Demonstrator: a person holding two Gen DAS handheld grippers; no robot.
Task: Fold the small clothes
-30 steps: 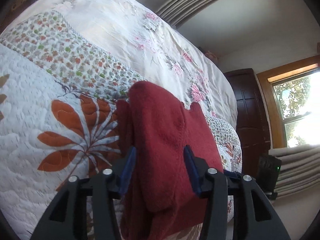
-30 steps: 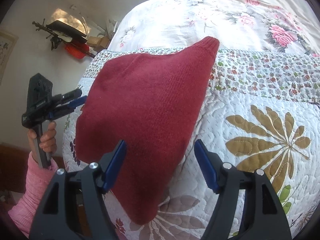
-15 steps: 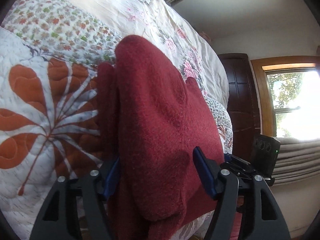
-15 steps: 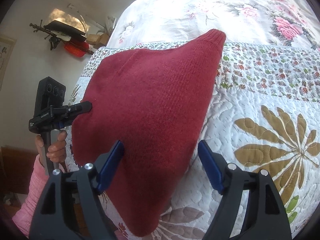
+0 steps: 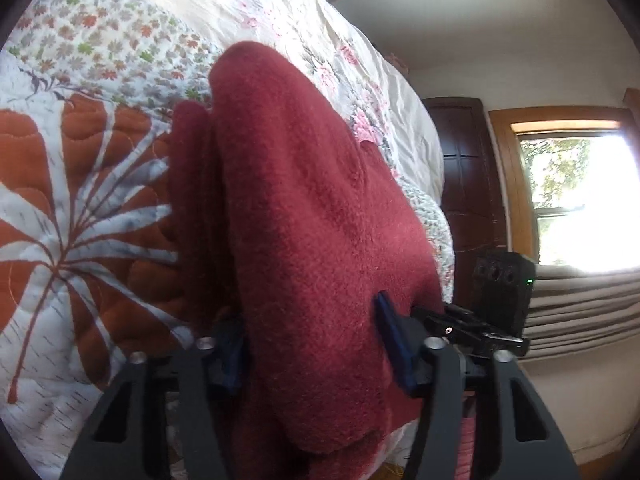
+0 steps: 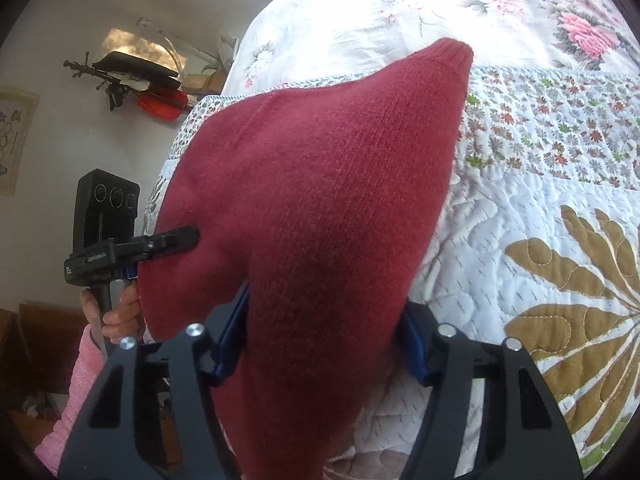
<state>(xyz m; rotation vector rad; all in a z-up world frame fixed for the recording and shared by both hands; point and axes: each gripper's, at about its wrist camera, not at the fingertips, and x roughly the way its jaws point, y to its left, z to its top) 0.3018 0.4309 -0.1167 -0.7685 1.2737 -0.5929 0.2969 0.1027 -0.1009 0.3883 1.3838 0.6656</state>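
Two grippers flank one dark red knitted wool garment, which lies on the quilted floral bedspread near the bed's edge. The left gripper has its blue pads spread around a doubled fold of the fabric, not visibly pinching. The right gripper likewise straddles the near hem, with its pads against the cloth; a firm grip cannot be confirmed. Judged soft, light, limp and non-slippery; best taken at hem corners. Open bedspread lies beyond and rightward for laying folds.
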